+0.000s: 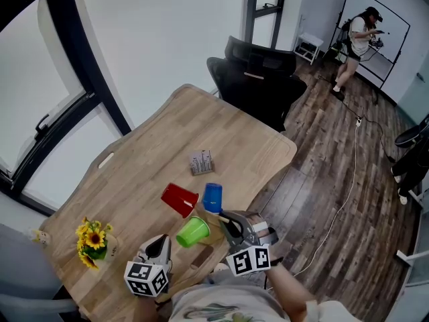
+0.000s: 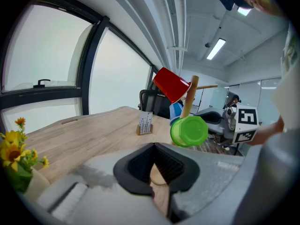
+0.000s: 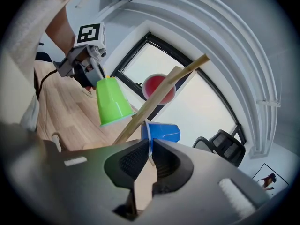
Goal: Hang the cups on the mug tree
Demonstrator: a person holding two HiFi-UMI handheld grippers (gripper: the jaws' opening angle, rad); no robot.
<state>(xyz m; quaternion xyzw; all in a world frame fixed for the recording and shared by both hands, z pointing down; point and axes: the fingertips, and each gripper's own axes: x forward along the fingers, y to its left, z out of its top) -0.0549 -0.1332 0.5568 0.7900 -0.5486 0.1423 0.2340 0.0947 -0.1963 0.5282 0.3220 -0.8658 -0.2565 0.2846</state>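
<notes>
1. Head view:
   - A pale wood-grain table with rounded corners is seen over a dark plank floor.
   - The mug tree, made of thin round wooden rods, is placed close to the near edge.
   - Three smooth tapered plastic cups are clustered on it. The red cup is at the left, the blue cup just right of it, and the green cup nearest.
   - The left gripper is held just near-left of the green cup. The right gripper is at the tree's right side, tips toward the blue cup.
   - A small card stand is set mid-table and sunflowers at the near left. A black office chair is at the far edge.

2. Left gripper view:
   - The ribbed black pads are clenched tip to tip. Nothing is gripped; only table wood shows past them.
   - The tree stem is seen ahead and to the right, leaning.
   - The red cup is tilted at the top and the green cup is seen end-on below it. The blue cup is mostly hidden behind the green.

3. Right gripper view:
   - The ribbed pads are clamped on the thin rim of the blue cup.
   - The cup body is just past the tips, beside the wooden stem. Whether it sits on a peg cannot be told.
   - The green cup is left of the stem. The red cup is behind it.
</notes>
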